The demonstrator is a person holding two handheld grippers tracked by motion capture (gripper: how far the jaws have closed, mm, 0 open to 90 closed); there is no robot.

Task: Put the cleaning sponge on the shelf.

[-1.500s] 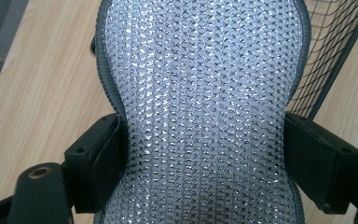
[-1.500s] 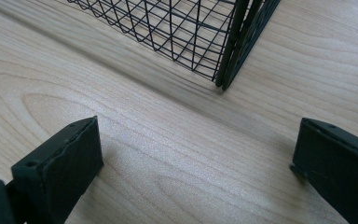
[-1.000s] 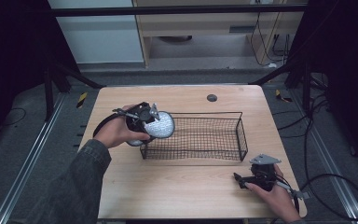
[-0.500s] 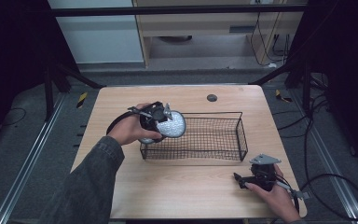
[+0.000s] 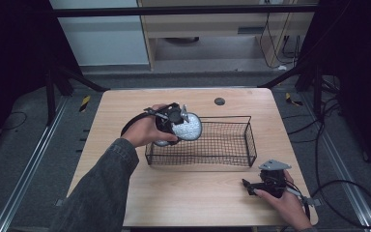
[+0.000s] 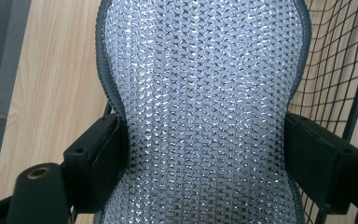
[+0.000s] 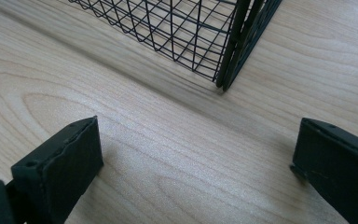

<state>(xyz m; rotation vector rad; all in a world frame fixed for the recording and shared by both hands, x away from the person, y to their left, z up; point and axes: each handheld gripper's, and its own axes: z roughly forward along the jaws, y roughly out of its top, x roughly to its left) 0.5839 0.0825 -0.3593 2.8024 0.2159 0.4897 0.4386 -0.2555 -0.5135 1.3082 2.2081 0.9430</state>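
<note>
From the high view, a light wooden worktop (image 5: 125,111) carries a black wire basket (image 5: 222,140) near its middle, long side parallel to the front edge. The left gripper (image 5: 176,123) hangs over the basket's left end, held by a hand in a dark denim sleeve (image 5: 101,188), and it carries a silvery, rounded mesh object (image 5: 189,126) above the basket's rim. The right gripper (image 5: 263,183) rests low near the worktop's front right corner, in front of the basket. A small dark disc (image 5: 219,101) lies near the back edge.

The left gripper view adds the grip itself: both black jaws press into the narrowed waist of the mesh object (image 6: 205,112), a shiny woven surface with a dark grey border, with basket wire (image 6: 345,60) at the right and bare wood at the left.

The right gripper view shows its jaws spread wide with nothing between them, just above the wood (image 7: 168,163), and the basket's nearest corner (image 7: 228,51) straight ahead.
</note>
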